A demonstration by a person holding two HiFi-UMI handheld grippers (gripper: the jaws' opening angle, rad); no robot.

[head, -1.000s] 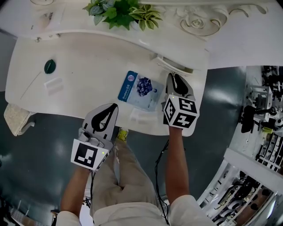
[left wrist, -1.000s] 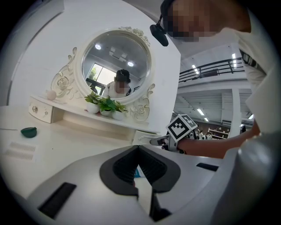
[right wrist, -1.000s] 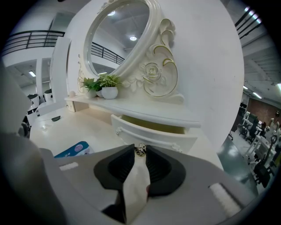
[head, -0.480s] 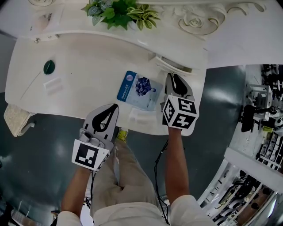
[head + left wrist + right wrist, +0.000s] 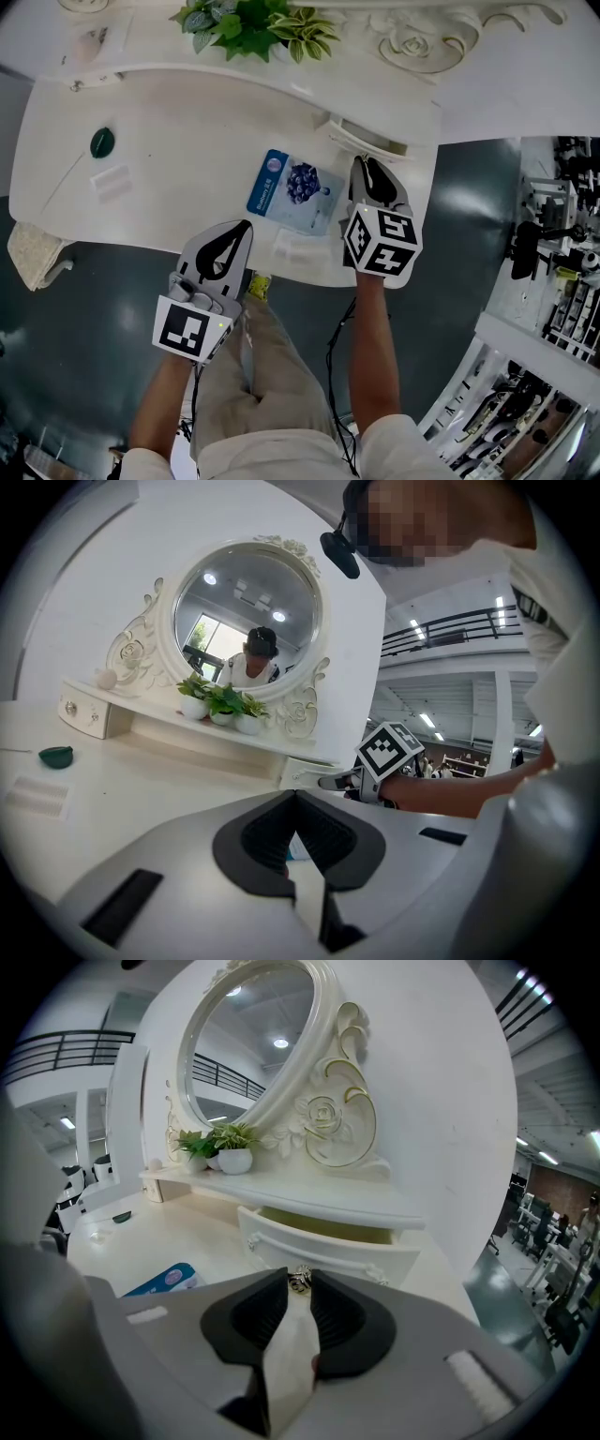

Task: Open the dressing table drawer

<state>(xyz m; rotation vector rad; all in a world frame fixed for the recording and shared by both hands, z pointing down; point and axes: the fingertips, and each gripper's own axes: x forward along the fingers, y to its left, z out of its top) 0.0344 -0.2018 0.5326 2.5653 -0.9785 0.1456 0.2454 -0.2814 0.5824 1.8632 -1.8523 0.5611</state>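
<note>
At the right end of the dressing table (image 5: 187, 178), the right gripper (image 5: 300, 1276) has its jaws narrowed onto the small metal knob (image 5: 299, 1282) of the drawer (image 5: 328, 1246), which stands partly pulled out from under the raised shelf (image 5: 309, 1206). The left gripper (image 5: 294, 793) hangs at the table's front edge, jaws pressed fully together with nothing in them. A blue sachet (image 5: 292, 190) lies on the tabletop between the two grippers, and potted plants (image 5: 253, 23) stand on the shelf beyond.

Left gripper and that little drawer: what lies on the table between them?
A blue packet lies flat on the tabletop between the left gripper and the drawer; the head view shows it best.
</note>
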